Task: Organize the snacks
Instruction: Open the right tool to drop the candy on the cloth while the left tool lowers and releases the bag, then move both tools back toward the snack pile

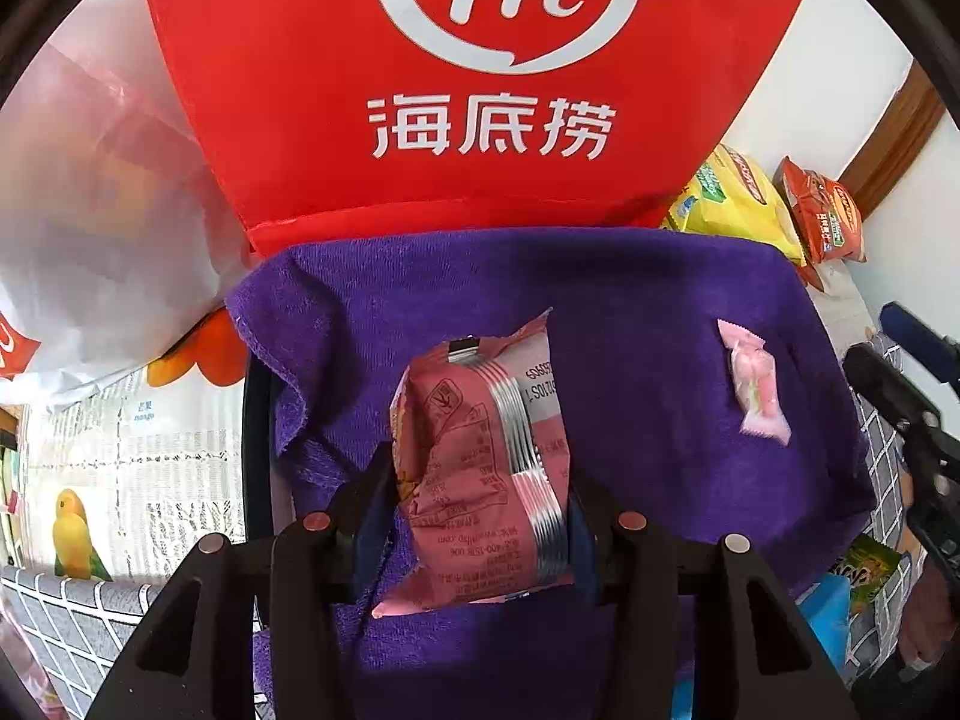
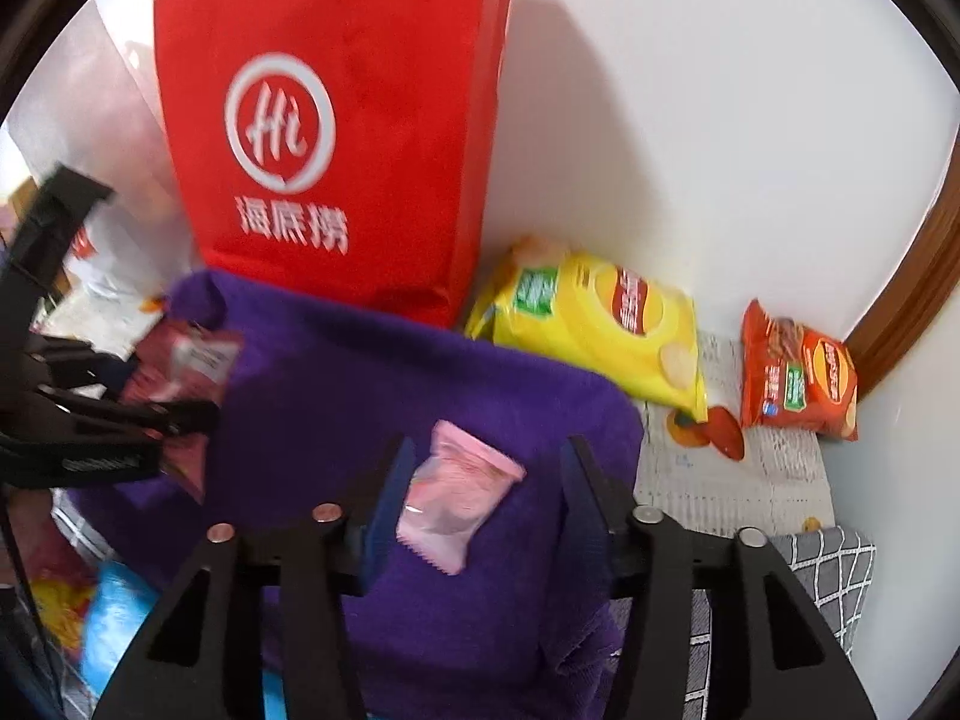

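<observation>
1. In my left gripper [image 1: 483,492] I held a pink snack packet [image 1: 480,468] pinched between the two pads, just above the purple towel [image 1: 630,312]. I judged this grip was for carrying the packet, because the packet stood up from the towel and did not lie on it.
2. My right gripper [image 2: 486,474] had its jaws apart, not pressing anything. The small pink candy pack [image 2: 456,492] lay on the purple towel between the fingers, touching neither pad as far as I could see.
3. The candy pack was on the right part of the towel and the packet in my left gripper was on the left part, well apart.
4. Behind the towel stood the red paper bag [image 2: 336,138], upright against the wall. I could not see inside it, so I cannot tell what it held.
5. To the right of the towel, by the wall, a yellow chip bag [image 2: 600,330] leaned, and beyond it an orange chip bag [image 2: 798,378] stood in the corner.
6. I judged the sorting was still in progress.
</observation>
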{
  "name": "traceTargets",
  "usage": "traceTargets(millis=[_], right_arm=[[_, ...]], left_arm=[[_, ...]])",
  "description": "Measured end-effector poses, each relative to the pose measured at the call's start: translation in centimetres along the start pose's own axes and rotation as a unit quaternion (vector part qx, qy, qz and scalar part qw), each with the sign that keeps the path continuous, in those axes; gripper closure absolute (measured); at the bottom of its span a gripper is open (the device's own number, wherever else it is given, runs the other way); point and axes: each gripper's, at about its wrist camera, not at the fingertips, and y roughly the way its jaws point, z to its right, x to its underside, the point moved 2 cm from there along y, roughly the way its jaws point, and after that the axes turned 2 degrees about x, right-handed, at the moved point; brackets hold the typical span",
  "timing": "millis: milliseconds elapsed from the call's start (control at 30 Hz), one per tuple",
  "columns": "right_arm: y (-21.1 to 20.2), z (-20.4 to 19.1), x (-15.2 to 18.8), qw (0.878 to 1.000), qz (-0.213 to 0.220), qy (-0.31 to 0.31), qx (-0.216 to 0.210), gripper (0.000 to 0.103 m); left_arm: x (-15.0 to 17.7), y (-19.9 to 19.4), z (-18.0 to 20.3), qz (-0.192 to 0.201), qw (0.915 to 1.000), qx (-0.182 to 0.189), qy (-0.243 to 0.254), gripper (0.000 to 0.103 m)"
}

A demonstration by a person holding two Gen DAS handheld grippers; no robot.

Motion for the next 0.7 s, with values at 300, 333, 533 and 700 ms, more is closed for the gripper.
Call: traceTargets(millis=[300, 333, 533, 700], right_arm=[[-1.6, 0.5, -0.7, 0.999, 0.028, 0.032, -0.006, 0.029], [-1.6, 0.6, -0.7, 0.999, 0.027, 0.036, -0.008, 0.027], [-2.2, 1.0, -1.0, 0.998, 0.033, 0.06, -0.004, 0.02], [-3.6, 1.7, -1.6, 0.995, 0.049, 0.081, 0.033, 0.018]], left_arm=[[-0.2, -1.5, 0.2, 0.022, 0.9996, 0.015, -0.003, 0.026], [-0.3, -1.7, 0.2, 0.025, 0.9996, 0.012, -0.002, 0.026], [-0.5, -3.0, -0.2, 0.039, 0.9992, -0.006, -0.008, 0.026], [-0.6, -4.5, 0.2, 0.048, 0.9988, 0.0, 0.004, 0.026]])
